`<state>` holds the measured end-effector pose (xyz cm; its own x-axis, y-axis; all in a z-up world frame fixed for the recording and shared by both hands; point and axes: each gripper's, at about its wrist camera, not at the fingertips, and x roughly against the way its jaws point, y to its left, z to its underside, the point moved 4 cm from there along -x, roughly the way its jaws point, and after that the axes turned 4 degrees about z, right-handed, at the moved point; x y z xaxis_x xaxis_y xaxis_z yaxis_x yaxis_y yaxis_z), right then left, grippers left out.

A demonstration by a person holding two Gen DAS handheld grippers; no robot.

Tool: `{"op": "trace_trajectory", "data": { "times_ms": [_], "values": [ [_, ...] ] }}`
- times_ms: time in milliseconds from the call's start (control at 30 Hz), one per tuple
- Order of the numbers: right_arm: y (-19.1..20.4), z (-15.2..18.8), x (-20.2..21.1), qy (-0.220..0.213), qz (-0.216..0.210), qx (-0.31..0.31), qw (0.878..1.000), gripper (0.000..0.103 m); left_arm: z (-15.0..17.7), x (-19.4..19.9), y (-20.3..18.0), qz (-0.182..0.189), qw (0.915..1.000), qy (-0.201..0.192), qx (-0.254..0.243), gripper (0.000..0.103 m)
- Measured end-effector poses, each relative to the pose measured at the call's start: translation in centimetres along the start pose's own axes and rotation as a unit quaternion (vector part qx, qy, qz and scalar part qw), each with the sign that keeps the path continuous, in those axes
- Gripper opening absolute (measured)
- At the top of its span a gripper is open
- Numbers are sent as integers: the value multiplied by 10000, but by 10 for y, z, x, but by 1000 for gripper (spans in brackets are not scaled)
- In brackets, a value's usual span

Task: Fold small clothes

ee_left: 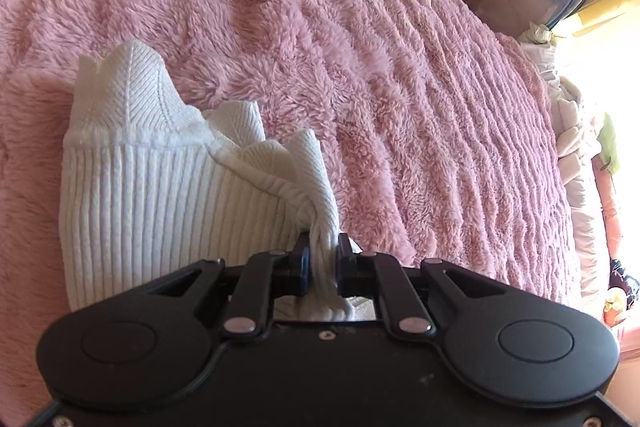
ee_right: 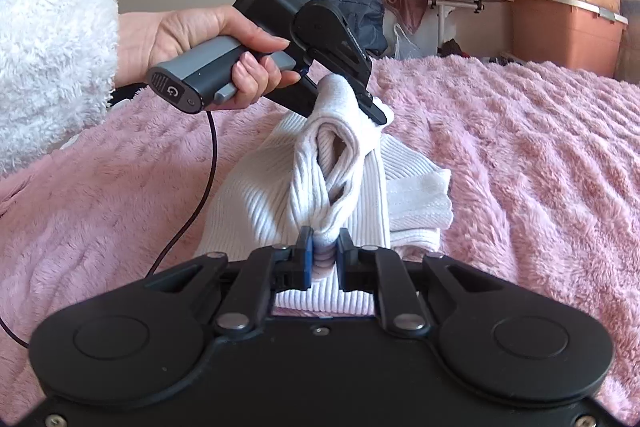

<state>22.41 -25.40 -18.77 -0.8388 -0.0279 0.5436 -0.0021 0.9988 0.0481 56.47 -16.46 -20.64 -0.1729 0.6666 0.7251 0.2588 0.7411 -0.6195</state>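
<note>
Pink fluffy bed blanket [ee_left: 400, 67] fills both views; a white ribbed garment [ee_right: 256, 199] at centre frame is pinched by the left tongs [ee_left: 322, 259] and right tongs [ee_right: 323, 247], each clamped on bunched fabric.

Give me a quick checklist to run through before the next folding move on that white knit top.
1. Left hand-held gripper shut on the white knit top: ok.
2. Right hand-held gripper shut on the top: ok.
3. Pink fluffy blanket ahead free of other items: ok.
4. Black cable away from the top: not ok, it hangs close beside it.
5. Top's edges lined up for a neat fold: cannot tell, the fabric is bunched.
</note>
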Motion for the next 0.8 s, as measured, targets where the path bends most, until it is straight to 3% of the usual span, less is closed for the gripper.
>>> {"op": "trace_trajectory", "data": {
  "times_ms": [100,233,367,500,633,800],
  "values": [
    [-6,8,-5,123,73,-84,9999,12,0,-14,-6,-247,9995,78,-184,11],
    [-9,16,-13,405,-4,-175,9990,12,6,-26,-23,-547,9968,116,-573,31],
    [-17,17,-6,516,-18,-436,9977,17,9,-25,-43,-637,9933,59,-957,33],
    [-32,17,6,667,-28,-679,9955,22,12,3,-54,-351,9939,-248,-1020,33],
    [-57,7,18,524,-95,-964,9939,22,32,41,-59,-434,9877,-550,-1395,35],
    [-85,-27,6,208,12,-652,9977,23,83,84,-48,-642,9839,-732,-1500,38]
  ]
}}
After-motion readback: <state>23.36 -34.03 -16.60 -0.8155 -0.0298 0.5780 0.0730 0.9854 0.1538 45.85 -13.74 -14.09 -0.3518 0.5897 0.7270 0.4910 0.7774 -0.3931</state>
